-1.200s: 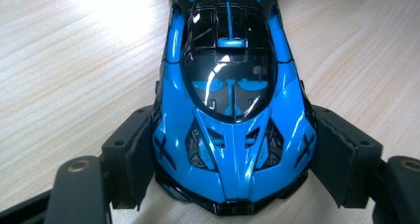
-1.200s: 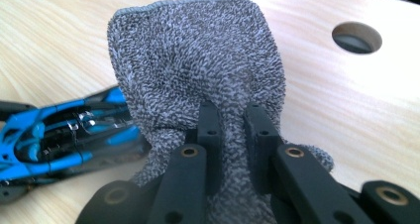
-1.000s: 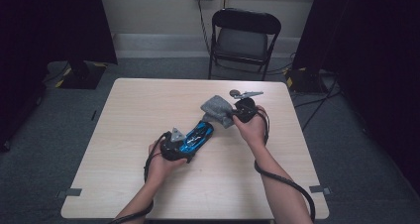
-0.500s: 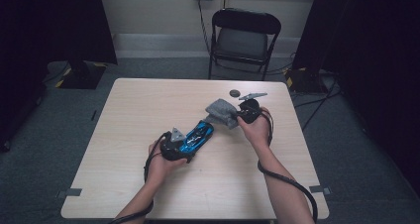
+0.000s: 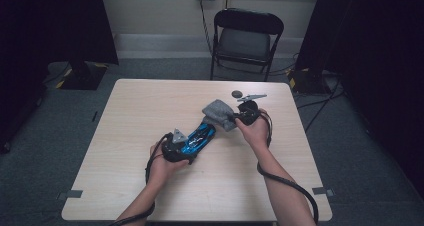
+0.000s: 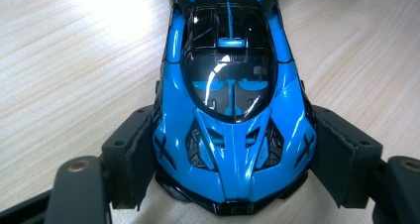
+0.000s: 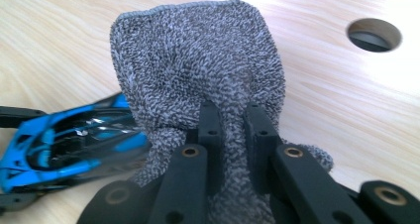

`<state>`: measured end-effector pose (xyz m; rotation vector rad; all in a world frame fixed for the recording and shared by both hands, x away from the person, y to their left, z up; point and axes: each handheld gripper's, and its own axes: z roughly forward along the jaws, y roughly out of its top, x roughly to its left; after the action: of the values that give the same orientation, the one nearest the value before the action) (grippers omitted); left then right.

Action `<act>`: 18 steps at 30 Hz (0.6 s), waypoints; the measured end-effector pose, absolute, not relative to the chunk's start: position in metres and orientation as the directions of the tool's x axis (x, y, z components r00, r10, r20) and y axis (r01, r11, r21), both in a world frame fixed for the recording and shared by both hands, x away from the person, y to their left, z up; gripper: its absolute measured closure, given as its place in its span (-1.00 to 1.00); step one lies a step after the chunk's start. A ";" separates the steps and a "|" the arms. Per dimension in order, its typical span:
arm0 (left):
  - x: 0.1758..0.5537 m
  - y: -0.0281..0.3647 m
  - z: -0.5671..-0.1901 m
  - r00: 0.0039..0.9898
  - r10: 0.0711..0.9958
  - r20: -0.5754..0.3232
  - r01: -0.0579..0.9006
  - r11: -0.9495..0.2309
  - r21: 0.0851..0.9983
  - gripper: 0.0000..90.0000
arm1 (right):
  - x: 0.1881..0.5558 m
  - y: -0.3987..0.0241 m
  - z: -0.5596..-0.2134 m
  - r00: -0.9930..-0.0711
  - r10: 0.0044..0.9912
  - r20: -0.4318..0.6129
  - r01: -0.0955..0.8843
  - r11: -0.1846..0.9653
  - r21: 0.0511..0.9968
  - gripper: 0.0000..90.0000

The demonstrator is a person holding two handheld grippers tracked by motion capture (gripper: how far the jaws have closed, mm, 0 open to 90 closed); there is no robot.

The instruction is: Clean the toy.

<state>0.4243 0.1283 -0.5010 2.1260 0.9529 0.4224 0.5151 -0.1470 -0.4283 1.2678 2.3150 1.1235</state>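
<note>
left gripper point(image 6: 233, 159) jaws clamp blue toy car point(image 6: 230, 100), right gripper point(image 7: 232, 130) – pinching grey cloth point(image 7: 198, 60)

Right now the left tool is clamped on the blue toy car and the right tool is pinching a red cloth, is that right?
Not quite: the cloth is grey, not red, as the right gripper view shows. The rest holds: the left tool grips the blue toy car by its sides, and the right tool is pinched shut on the cloth.
</note>
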 end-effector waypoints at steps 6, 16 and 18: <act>0.424 0.128 -0.501 0.668 0.744 -0.007 0.495 -0.437 0.751 -0.43 | 0.515 -0.133 -0.426 -0.597 0.791 0.138 0.588 0.313 0.746 0.79; 0.424 0.128 -0.501 0.667 0.745 -0.008 0.496 -0.435 0.751 -0.43 | 0.518 -0.118 -0.430 -0.599 0.787 0.149 0.592 0.310 0.744 0.79; 0.424 0.128 -0.501 0.668 0.745 -0.007 0.495 -0.437 0.751 -0.43 | 0.520 -0.121 -0.433 -0.585 0.798 0.145 0.599 0.305 0.740 0.79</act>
<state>0.4243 0.1283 -0.5009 2.1259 0.9531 0.4222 0.5199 -0.1205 -0.4328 1.2752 2.3239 1.1503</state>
